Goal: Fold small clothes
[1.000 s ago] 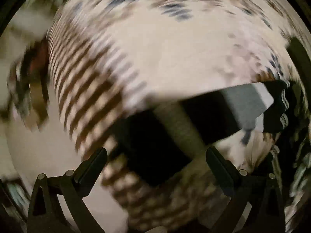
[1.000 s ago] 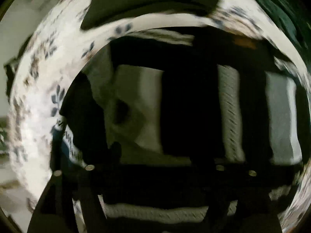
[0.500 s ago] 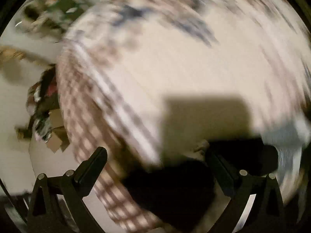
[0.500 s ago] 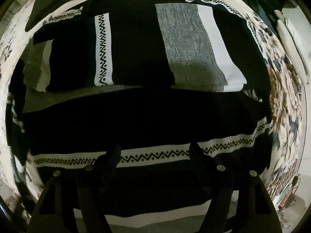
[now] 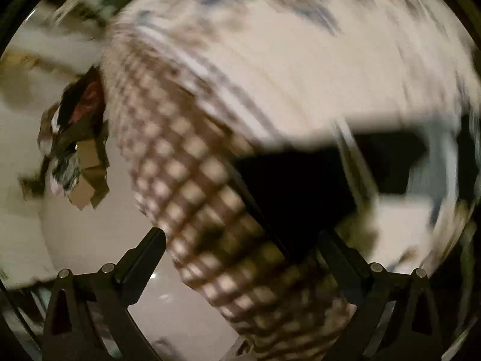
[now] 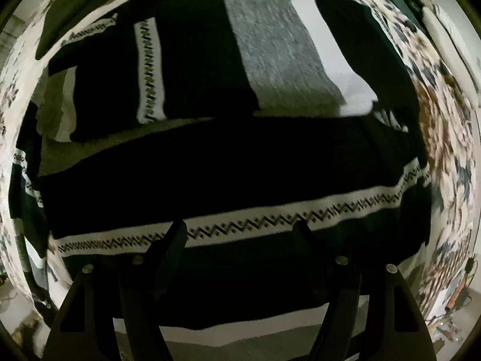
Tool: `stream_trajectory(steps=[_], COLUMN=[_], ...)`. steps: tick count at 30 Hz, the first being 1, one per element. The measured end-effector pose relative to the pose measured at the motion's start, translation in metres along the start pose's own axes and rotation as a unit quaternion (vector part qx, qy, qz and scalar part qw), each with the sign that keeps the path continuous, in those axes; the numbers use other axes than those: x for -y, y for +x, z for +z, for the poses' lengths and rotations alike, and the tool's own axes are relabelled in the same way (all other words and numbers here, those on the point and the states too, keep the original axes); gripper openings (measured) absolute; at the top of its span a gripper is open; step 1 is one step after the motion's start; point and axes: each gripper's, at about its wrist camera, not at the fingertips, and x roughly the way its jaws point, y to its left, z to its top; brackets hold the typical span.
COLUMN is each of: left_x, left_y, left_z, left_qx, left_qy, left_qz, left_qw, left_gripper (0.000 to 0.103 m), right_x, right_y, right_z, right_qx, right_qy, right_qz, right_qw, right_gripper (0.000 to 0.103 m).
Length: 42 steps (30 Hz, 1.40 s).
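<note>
A black knitted sweater (image 6: 210, 174) with white zigzag bands and a grey-and-white panel lies flat on a floral bedcover (image 6: 445, 138). It fills the right wrist view, with one part folded across its upper half. My right gripper (image 6: 240, 225) hangs open just over the lower zigzag band, with nothing between its fingers. In the blurred left wrist view, a black corner of the sweater (image 5: 294, 186) lies beside the cover's brown checked border (image 5: 186, 180). My left gripper (image 5: 240, 237) is open above that border and corner, holding nothing.
The bed's edge drops to a pale floor (image 5: 90, 240) on the left, where a pile of cardboard and clutter (image 5: 78, 150) lies. A white long object (image 6: 436, 21) sits beyond the bed's far right corner. Cables and small items (image 6: 457, 297) lie at the lower right.
The right gripper has swept sideways across the sweater and now sits over the lower zigzag band. The left gripper swung away and came back down near the sweater's corner. Both stayed open.
</note>
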Motion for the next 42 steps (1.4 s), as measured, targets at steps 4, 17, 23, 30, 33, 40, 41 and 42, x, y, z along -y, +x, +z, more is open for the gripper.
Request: stream_trajectory(steps=[4, 17, 23, 30, 33, 40, 41, 42], left_x=[0.012, -0.122, -0.078, -0.061, -0.05, 0.035, 0.061, 0.089], left_y=[0.022, -0.012, 0.055, 0.04, 0.001, -0.132, -0.154, -0.172], left_z=[0.019, 0.099, 0.061, 0.072, 0.08, 0.086, 0.077, 0.065], left_qx=[-0.011, 0.048, -0.046, 0.061, 0.124, 0.251, 0.264, 0.275], left_qy=[0.008, -0.204, -0.309, -0.323, -0.286, -0.116, -0.083, -0.05], left_qz=[0.027, -0.035, -0.271, -0.217, -0.206, -0.214, -0.224, -0.234], left_qw=[0.9995, 0.9772, 0.9104, 0.919, 0.9276, 0.9367, 0.9345, 0.9312], left_gripper=[0.103, 0.103, 0.101, 0.006, 0.006, 0.005, 0.005, 0.005], right_x=[0.02, 0.086, 0.117, 0.153, 0.172, 0.276, 0.295, 0.324], right_y=[-0.007, -0.017, -0.023, -0.048, -0.059, -0.059, -0.062, -0.063], right_z=[0.006, -0.032, -0.051, -0.046, -0.047, -0.057, -0.057, -0.064], right_qx=[-0.003, -0.002, 0.015, 0.086, 0.107, 0.091, 0.085, 0.077], right_qy=[-0.001, 0.018, 0.025, 0.008, -0.003, 0.035, 0.047, 0.062], right_qz=[-0.015, -0.008, 0.006, -0.045, -0.048, 0.02, 0.04, 0.06], right_qw=[1.0, 1.0, 1.0, 0.995, 0.993, 0.995, 0.995, 0.993], right_gripper=[0.074, 0.074, 0.079, 0.092, 0.092, 0.092, 0.092, 0.092])
